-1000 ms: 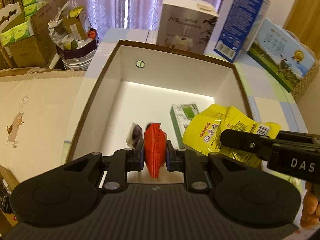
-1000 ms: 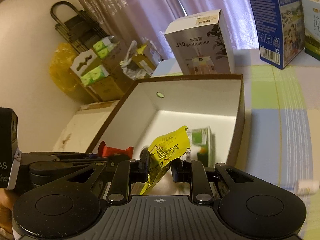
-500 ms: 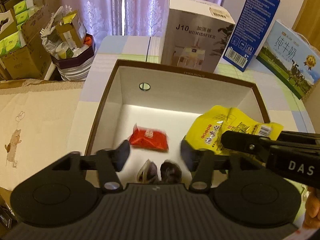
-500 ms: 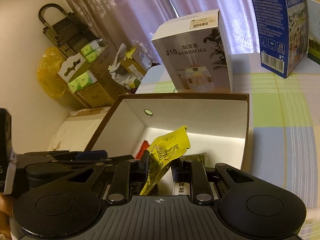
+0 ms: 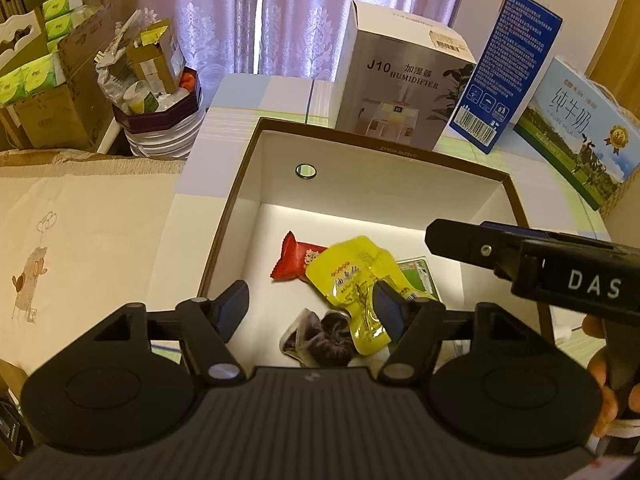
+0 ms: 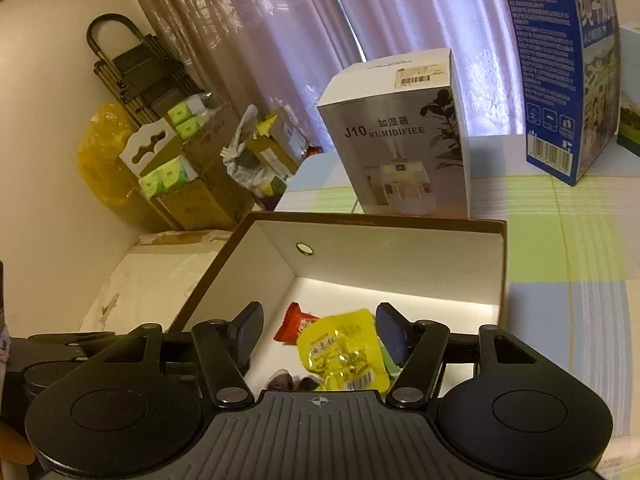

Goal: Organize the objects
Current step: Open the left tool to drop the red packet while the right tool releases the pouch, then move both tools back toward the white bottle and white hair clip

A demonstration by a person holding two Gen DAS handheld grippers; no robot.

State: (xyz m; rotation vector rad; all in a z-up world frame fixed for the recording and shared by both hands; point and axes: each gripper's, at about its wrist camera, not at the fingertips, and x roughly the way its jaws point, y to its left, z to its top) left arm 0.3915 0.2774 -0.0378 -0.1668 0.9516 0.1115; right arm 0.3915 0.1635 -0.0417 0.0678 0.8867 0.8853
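An open brown-rimmed box (image 5: 400,156) (image 6: 503,248) with white walls holds several snack packets. On its floor lie a red packet (image 5: 294,262) (image 6: 294,322), a yellow pouch (image 5: 352,280) (image 6: 344,354) partly over it, a green packet (image 5: 418,276) and a dark clear-wrapped packet (image 5: 320,340). My left gripper (image 5: 312,306) hovers above the box's near edge, jaws opening, nothing between the pads. My right gripper (image 6: 318,330) also hovers over the box with jaws opening; the yellow pouch lies loose below them. In the left wrist view, the right gripper reaches in from the right.
Behind the box stand a grey humidifier carton (image 5: 404,80) (image 6: 400,140), a blue carton (image 5: 508,72) (image 6: 560,72) and a milk carton (image 5: 576,132). Cardboard boxes of tissues (image 5: 36,92) and a full bin (image 5: 160,120) sit at the left. A hand (image 5: 612,384) grips the right tool.
Both grippers let go: the left dropped the red packet, then the right dropped the yellow pouch, and both now lie in the box. Both grippers drew back from the box.
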